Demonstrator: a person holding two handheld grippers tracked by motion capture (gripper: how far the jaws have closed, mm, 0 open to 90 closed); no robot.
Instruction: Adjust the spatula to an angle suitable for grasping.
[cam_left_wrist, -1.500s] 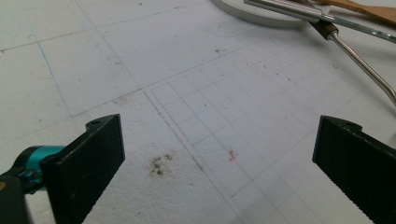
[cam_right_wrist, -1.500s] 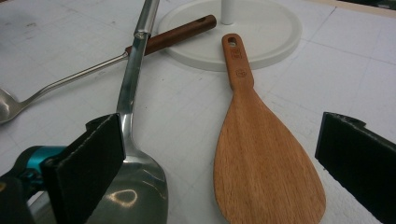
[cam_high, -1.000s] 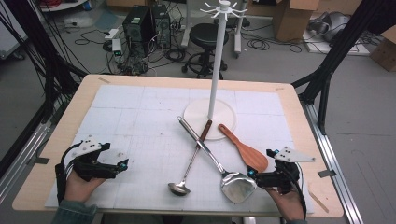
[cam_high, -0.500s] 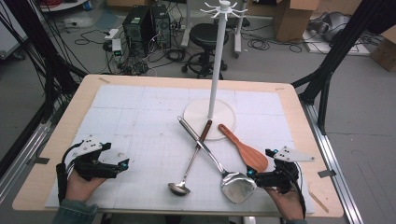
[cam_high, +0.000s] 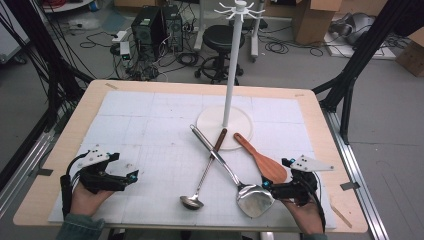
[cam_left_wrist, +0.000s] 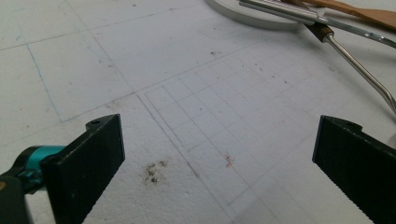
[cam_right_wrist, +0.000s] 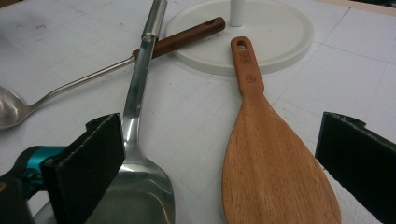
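Right gripper (cam_high: 268, 185): jaws spread wide, clamped on nothing; held low at the near edge of the table, aimed forward at the utensils, presumably to line up a pick.
Wooden spatula (cam_right_wrist: 271, 158): directly ahead, blade lying flat between the two open jaws in the right gripper view; handle runs away from the gripper, its holed end resting on the stand base. Judged the likeliest thing to be taken.
Steel turner (cam_right_wrist: 140, 140): just beside the inner jaw, blade flat on the mat, handle running forward and away across the ladle.
Ladle (cam_high: 192, 201): farther out on the inner side, bowl near the table edge, wooden-capped handle crossing under the turner and reaching the base.
Hook stand (cam_high: 231, 75): well ahead of the gripper, round white base (cam_right_wrist: 280, 37) on the mat, hooks at the top bare; utensils laid out at its foot suggest they are meant to hang there.
Left gripper (cam_high: 131, 176): jaws apart, empty, resting on bare mat (cam_left_wrist: 187, 93) well apart from the utensils; judged idle, kept clear of the working side.
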